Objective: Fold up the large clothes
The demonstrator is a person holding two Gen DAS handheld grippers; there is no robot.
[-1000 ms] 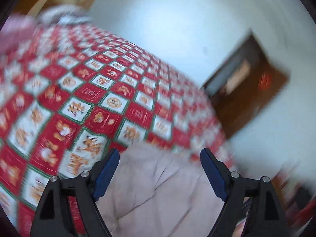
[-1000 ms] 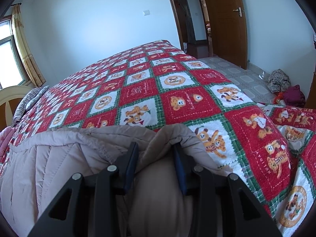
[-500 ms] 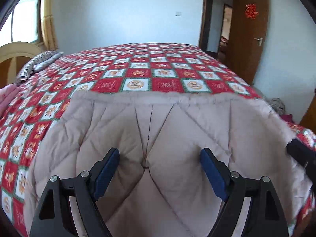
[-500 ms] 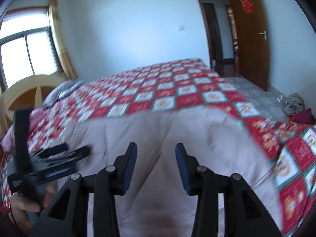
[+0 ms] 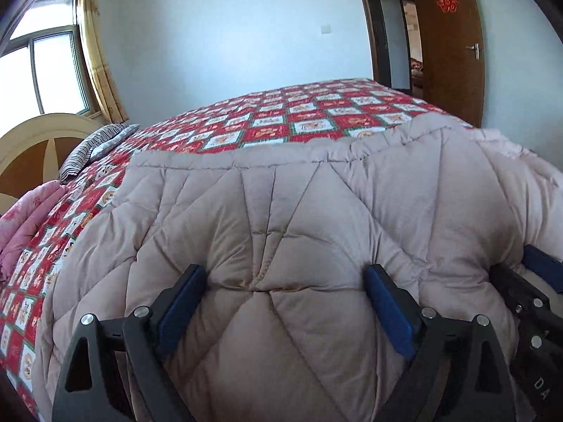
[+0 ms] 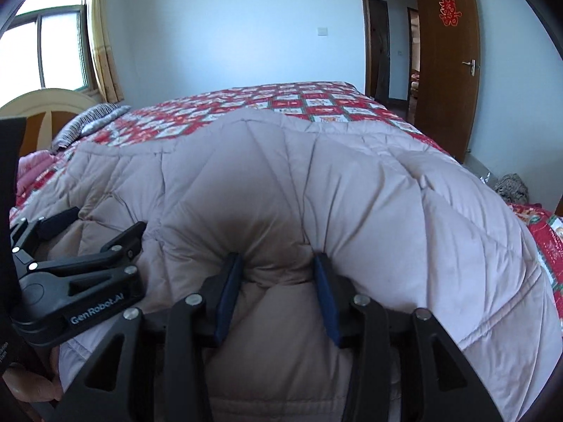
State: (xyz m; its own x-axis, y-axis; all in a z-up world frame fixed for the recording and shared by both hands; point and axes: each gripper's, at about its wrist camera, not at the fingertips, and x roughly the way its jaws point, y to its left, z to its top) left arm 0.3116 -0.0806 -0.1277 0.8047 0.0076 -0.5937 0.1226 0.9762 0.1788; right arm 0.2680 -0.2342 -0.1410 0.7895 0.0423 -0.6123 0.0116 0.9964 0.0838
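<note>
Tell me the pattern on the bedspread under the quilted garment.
Red and white checks with cartoon animals on the bedspread; clearest in the left wrist view.

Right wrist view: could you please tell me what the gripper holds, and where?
The right gripper pinches a bunched fold of the beige quilted garment.

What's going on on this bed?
A person holding two grippers is folding a padded beige garment spread on the red patterned bedspread. The left gripper straddles a puffy fold, jaws opening. The right gripper sits beside it with a bunch of the same fabric between its pads.
</note>
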